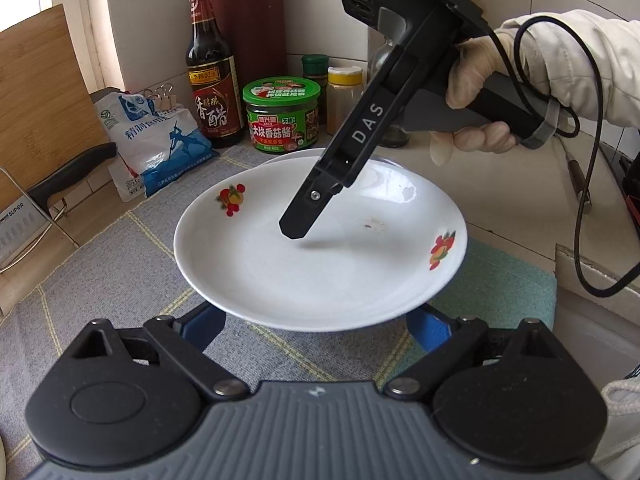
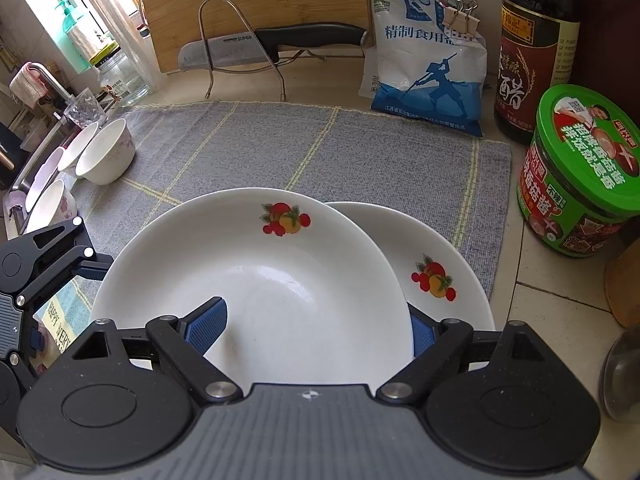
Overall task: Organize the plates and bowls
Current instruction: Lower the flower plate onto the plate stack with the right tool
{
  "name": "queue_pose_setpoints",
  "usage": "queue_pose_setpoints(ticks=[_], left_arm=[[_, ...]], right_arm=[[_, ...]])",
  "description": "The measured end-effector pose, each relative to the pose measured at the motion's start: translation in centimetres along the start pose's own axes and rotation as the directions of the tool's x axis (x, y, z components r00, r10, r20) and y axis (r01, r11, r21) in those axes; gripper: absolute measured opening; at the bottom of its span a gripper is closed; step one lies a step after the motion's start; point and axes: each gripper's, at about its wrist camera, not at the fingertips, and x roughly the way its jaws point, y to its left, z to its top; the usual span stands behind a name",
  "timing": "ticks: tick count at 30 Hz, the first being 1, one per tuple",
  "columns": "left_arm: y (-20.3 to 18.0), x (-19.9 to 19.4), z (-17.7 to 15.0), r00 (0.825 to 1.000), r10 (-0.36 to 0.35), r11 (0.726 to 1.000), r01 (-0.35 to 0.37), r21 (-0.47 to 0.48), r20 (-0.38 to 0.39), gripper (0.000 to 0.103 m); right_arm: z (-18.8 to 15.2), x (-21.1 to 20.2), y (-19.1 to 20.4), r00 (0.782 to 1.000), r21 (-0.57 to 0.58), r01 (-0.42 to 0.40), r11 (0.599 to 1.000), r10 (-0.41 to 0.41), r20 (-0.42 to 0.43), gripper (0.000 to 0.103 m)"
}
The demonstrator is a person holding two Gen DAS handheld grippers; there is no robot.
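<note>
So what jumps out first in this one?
Two white fruit-print plates: the top plate overlaps a second plate on the grey mat. The right gripper straddles the top plate's rim. White bowls crowd the mat's left edge.

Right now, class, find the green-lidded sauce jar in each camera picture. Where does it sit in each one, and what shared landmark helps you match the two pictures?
Left wrist view: the sauce jar stands at upper centre, behind the plates.
Right wrist view: the sauce jar stands at the right edge, on the counter just off the grey mat.
Shared landmark: the dark vinegar bottle stands right next to the jar in both.
</note>
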Motion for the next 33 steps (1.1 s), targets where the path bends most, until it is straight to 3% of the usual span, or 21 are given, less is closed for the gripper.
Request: queue_pose_setpoints(ticks=[14, 33], left_arm=[[-0.1, 2.2, 0.5, 0.999, -0.027, 0.999, 0.028, 0.035, -0.032, 0.096], [0.4, 3.7, 0.8, 0.996, -0.073, 0.993, 0.077, 0.085, -0.049, 0.098]], right_arm=[[-0.7, -0.2, -1.1, 0.999, 0.034, 0.043, 0.999, -0.043, 0.001, 0.094], [-1.6, -1.6, -1.9, 0.999, 0.093, 0.032, 0.995, -0.034, 0.011, 0.096]])
